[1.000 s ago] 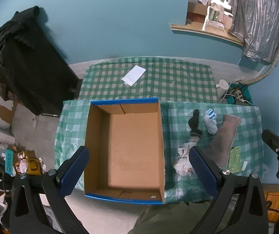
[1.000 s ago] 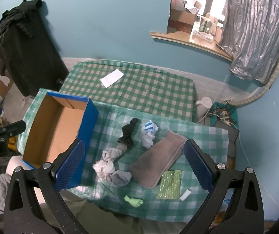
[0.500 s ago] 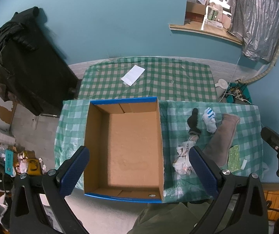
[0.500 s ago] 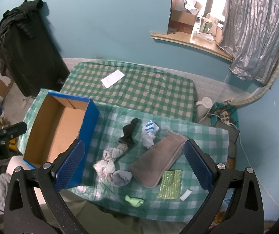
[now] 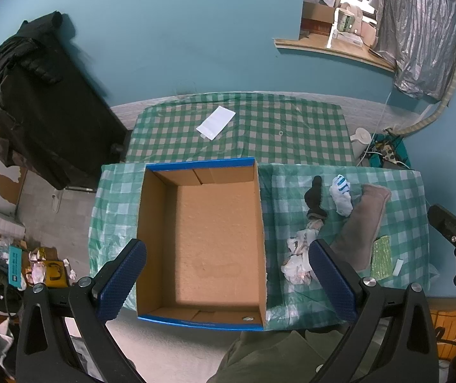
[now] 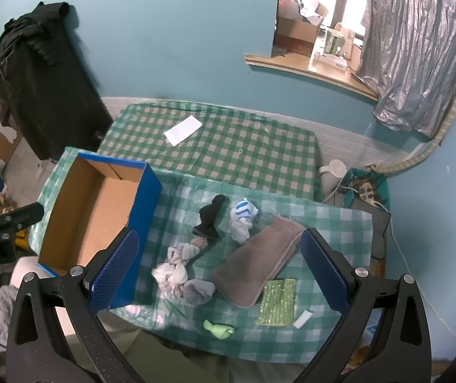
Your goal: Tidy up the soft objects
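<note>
Cardboard box [image 5: 215,242] bare | crumpled socks [image 6: 170,271], perhaps | claws wide

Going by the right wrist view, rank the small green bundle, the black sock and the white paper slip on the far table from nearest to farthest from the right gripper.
Measured from the right gripper:
1. Small green bundle, at the near table edge, below the fingers.
2. Black sock, mid-table, beside the box.
3. White paper slip, on the far table.

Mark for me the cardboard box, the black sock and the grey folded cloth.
cardboard box [image 5: 218,242]: left wrist view, on its bare inner floor.
black sock [image 6: 210,218]: right wrist view, on the middle of its body.
grey folded cloth [image 6: 256,263]: right wrist view, on the centre of its top face.
</note>
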Tool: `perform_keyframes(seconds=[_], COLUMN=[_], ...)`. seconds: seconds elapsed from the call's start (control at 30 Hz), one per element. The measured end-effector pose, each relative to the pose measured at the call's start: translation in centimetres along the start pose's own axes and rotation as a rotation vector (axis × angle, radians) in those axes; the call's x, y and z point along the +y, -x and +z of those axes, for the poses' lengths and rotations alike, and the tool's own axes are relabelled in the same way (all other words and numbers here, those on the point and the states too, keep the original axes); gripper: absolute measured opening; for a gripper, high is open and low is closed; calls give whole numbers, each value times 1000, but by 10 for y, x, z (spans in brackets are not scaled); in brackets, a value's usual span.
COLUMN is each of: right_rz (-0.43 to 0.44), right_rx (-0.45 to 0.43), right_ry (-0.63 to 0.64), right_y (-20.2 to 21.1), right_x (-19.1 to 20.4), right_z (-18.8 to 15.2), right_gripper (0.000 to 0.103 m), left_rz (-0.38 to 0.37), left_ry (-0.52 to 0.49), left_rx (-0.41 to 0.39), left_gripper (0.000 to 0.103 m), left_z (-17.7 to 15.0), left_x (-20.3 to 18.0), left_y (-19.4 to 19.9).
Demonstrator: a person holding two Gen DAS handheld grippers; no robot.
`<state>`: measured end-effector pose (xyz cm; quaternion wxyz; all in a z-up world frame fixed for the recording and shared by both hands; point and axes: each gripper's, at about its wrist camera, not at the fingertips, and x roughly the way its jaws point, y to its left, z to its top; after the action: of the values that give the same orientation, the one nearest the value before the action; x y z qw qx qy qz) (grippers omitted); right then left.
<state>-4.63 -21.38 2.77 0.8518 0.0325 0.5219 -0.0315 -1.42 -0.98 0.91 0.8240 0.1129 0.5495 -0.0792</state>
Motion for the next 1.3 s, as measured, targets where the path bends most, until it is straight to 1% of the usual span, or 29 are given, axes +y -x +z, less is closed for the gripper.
perform_keyframes(seconds=[0.57, 0.93, 1.3], right_rz=[0, -2, 0], right_rx=[-2, -3, -6], right_ry=[0, 0, 0], right_y=[1, 4, 2], right_x=[0, 2, 1], right_z=[1, 1, 0], right_gripper=[100, 100, 100], left_rz=[-3, -8, -7], left_ry=[0, -12, -9], left_rx=[0, 5, 7], left_gripper=[102, 102, 102], left_z=[-3, -12, -10], left_x=[-1, -13, -12], left_y=[1, 2, 1])
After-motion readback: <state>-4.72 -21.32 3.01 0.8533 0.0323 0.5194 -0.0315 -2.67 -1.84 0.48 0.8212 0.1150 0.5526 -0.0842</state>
